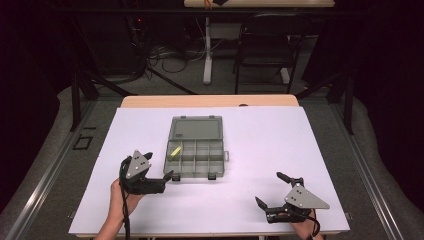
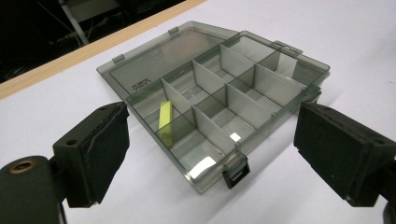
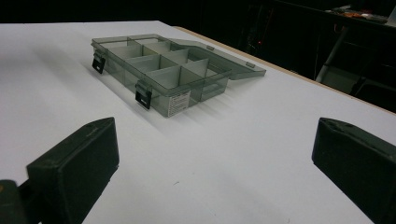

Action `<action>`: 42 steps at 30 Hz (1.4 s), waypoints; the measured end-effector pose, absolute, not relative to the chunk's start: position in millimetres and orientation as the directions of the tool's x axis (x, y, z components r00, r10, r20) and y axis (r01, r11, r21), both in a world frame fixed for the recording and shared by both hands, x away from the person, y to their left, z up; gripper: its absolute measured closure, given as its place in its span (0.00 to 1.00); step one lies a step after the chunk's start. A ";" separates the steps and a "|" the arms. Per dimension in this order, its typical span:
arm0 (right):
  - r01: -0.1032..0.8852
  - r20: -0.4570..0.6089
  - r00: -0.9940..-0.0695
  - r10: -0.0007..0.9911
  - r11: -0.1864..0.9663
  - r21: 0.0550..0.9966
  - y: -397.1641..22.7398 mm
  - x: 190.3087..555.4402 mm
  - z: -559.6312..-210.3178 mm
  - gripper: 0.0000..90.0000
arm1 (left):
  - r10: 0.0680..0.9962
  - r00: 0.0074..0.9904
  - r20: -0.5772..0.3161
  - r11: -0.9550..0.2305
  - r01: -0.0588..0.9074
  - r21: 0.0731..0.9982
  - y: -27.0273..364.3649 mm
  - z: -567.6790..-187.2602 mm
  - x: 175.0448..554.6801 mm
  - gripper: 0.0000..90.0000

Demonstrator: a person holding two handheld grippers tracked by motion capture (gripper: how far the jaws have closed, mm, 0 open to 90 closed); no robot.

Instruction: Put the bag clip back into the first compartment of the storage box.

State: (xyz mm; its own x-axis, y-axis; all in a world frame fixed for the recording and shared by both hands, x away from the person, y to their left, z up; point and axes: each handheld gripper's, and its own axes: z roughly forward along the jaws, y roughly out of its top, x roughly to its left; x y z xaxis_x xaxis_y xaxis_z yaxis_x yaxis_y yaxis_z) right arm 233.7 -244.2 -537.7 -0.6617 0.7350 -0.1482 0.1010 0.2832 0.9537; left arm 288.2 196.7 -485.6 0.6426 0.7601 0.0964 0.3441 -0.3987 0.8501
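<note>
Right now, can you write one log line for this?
left gripper: open, by organizer box | right gripper: open, apart | lid: open | yellow piece: in compartment

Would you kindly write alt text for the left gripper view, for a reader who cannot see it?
An open grey compartment box lies on a white table, its lid folded flat behind it and a yellow piece in one near compartment. The left gripper frames it with both black jaws wide apart, holding nothing.

Left gripper point(image 1: 159, 169) showing black body, grey three-cornered plate with screws, black cable trailing, right gripper point(image 1: 272, 191) wearing matching plate, padded black jaws, brass-ringed screw hole gleaming.
</note>
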 end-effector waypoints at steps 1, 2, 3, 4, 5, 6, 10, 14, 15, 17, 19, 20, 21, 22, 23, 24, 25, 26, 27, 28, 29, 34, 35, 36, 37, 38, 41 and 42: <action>0.100 -0.149 -0.663 0.734 0.284 0.954 -244.1 233.8 -537.8 0.01 | 0.760 0.643 0.096 -0.399 0.344 0.850 196.7 -485.6 288.2 0.11; 0.101 -0.149 -0.663 0.734 0.284 0.953 -244.0 233.7 -537.8 0.01 | 0.757 0.646 0.097 -0.397 0.336 0.854 199.5 -487.0 284.0 0.11; 0.101 -0.149 -0.663 0.734 0.284 0.953 -244.0 233.7 -537.8 0.01 | 0.757 0.646 0.097 -0.397 0.336 0.854 199.5 -487.0 284.0 0.11; 0.100 -0.149 -0.662 0.735 0.284 0.954 -243.9 233.7 -537.8 0.01 | 0.755 0.649 0.099 -0.397 0.331 0.856 202.2 -488.7 280.0 0.11; 0.101 -0.149 -0.662 0.735 0.284 0.954 -243.9 233.7 -537.8 0.01 | 0.755 0.649 0.099 -0.397 0.331 0.856 202.2 -488.7 280.0 0.11; 0.100 -0.150 -0.662 0.735 0.285 0.953 -243.9 233.7 -537.8 0.01 | 0.754 0.649 0.097 -0.396 0.332 0.856 204.3 -490.3 276.7 0.11; 0.100 -0.150 -0.661 0.735 0.284 0.953 -243.9 233.7 -537.8 0.01 | 0.749 0.656 0.090 -0.384 0.320 0.866 209.1 -494.7 269.8 0.11; 0.100 -0.150 -0.662 0.735 0.285 0.953 -243.8 233.8 -537.9 0.01 | 0.746 0.660 0.084 -0.381 0.320 0.867 212.7 -498.6 265.0 0.11; 0.100 -0.150 -0.662 0.735 0.285 0.953 -243.7 233.7 -537.9 0.01 | 0.745 0.662 0.084 -0.383 0.321 0.866 214.1 -500.0 264.0 0.11; 0.102 -0.149 -0.663 0.734 0.286 0.953 -243.5 233.6 -537.9 0.01 | 0.744 0.662 0.085 -0.381 0.317 0.868 216.5 -503.2 261.5 0.11; 0.101 -0.150 -0.663 0.733 0.287 0.953 -243.5 233.6 -537.9 0.01 | 0.743 0.664 0.084 -0.378 0.314 0.871 219.8 -506.1 259.3 0.11; 0.102 -0.150 -0.663 0.734 0.287 0.953 -243.5 233.7 -537.9 0.01 | 0.745 0.662 0.082 -0.373 0.312 0.874 221.3 -507.6 257.9 0.11; 0.102 -0.150 -0.663 0.733 0.287 0.953 -243.5 233.7 -538.0 0.01 | 0.746 0.661 0.084 -0.369 0.306 0.878 222.8 -509.3 256.7 0.11; 0.102 -0.150 -0.663 0.734 0.287 0.953 -243.4 233.7 -538.0 0.01 | 0.747 0.659 0.088 -0.365 0.296 0.882 225.4 -513.1 254.3 0.11; 0.102 -0.151 -0.663 0.733 0.288 0.952 -243.3 233.8 -538.0 0.01 | 0.746 0.659 0.089 -0.363 0.293 0.885 226.7 -515.0 253.2 0.11; 0.102 -0.151 -0.664 0.733 0.289 0.952 -243.3 233.8 -538.1 0.01 | 0.746 0.659 0.089 -0.363 0.293 0.885 226.7 -515.0 253.2 0.11; 0.102 -0.151 -0.664 0.733 0.289 0.952 -243.3 233.8 -538.1 0.01 | 0.747 0.659 0.091 -0.363 0.290 0.885 227.9 -516.9 252.4 0.11; 0.102 -0.151 -0.663 0.734 0.288 0.952 -243.1 233.8 -538.2 0.01 | 0.747 0.659 0.089 -0.363 0.292 0.885 229.0 -518.9 252.0 0.11; 0.102 -0.151 -0.662 0.734 0.288 0.952 -243.0 233.8 -538.3 0.01 | 0.746 0.660 0.088 -0.364 0.293 0.884 230.0 -520.8 251.4 0.11; 0.103 -0.151 -0.662 0.734 0.288 0.952 -242.9 233.7 -538.2 0.01 | 0.745 0.662 0.087 -0.362 0.291 0.886 231.3 -524.1 250.0 0.11; 0.103 -0.151 -0.662 0.734 0.288 0.952 -242.9 233.7 -538.2 0.01 | 0.745 0.662 0.087 -0.362 0.291 0.886 231.3 -524.1 250.0 0.11; 0.103 -0.150 -0.662 0.734 0.287 0.952 -242.5 233.9 -538.6 0.01 | 0.739 0.668 0.087 -0.352 0.273 0.895 235.8 -530.1 247.4 0.11; 0.103 -0.150 -0.663 0.734 0.288 0.952 -242.4 233.9 -538.6 0.01 | 0.738 0.670 0.084 -0.346 0.268 0.899 236.5 -531.3 247.0 0.11; 0.103 -0.150 -0.663 0.734 0.288 0.952 -242.4 233.9 -538.6 0.01 | 0.738 0.670 0.084 -0.346 0.268 0.899 236.5 -531.3 247.0 0.11; 0.103 -0.153 -0.663 0.733 0.291 0.951 -242.4 233.8 -538.5 0.01 | 0.735 0.672 0.088 -0.341 0.255 0.905 237.7 -533.1 245.9 0.11; 0.102 -0.152 -0.662 0.733 0.290 0.952 -242.4 233.8 -538.5 0.01 | 0.735 0.672 0.088 -0.341 0.255 0.905 237.7 -533.1 245.9 0.11; 0.103 -0.151 -0.662 0.734 0.288 0.952 -242.6 233.9 -538.6 0.01 | 0.739 0.666 0.097 -0.331 0.235 0.914 239.2 -535.6 243.6 0.11; 0.102 -0.152 -0.662 0.734 0.289 0.952 -242.5 234.0 -538.6 0.01 | 0.736 0.670 0.095 -0.333 0.236 0.913 239.9 -536.1 243.7 0.11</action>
State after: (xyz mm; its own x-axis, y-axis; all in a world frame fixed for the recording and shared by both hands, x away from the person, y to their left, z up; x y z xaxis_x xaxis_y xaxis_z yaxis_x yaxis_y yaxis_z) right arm 234.0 -242.5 -538.6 -0.6623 0.7338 -0.1515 0.1020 0.2886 0.9520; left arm 243.7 239.9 -536.1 0.6697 0.7365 0.0954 0.2358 -0.3327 0.9131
